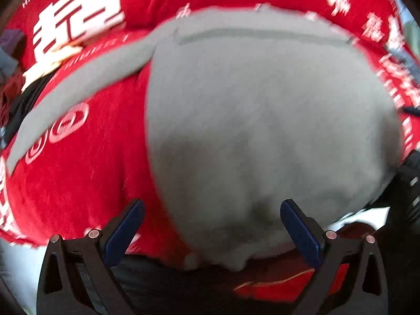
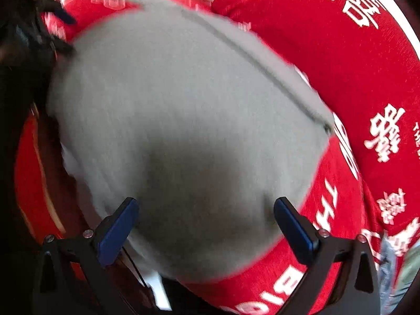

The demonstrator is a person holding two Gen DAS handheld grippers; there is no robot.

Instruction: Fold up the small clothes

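A small grey garment [image 1: 262, 120] lies spread flat on a red cloth with white print [image 1: 78, 183]; one long grey sleeve [image 1: 78, 89] stretches out to its left. My left gripper [image 1: 212, 231] is open and empty, just above the garment's near edge. In the right wrist view the same grey garment [image 2: 170, 105] fills the middle, a seam line running along its far side. My right gripper [image 2: 206, 225] is open and empty over the garment's near part. The other gripper shows dark at the upper left of the right wrist view [image 2: 39, 34]. Both views are motion-blurred.
The red printed cloth [image 2: 354, 92] covers the surface all around the garment. Dark and pale items [image 1: 15, 52] lie at the far left edge. Bluish fabric [image 2: 393, 262] shows at the lower right of the right wrist view. Dark floor or edge shows below the grippers.
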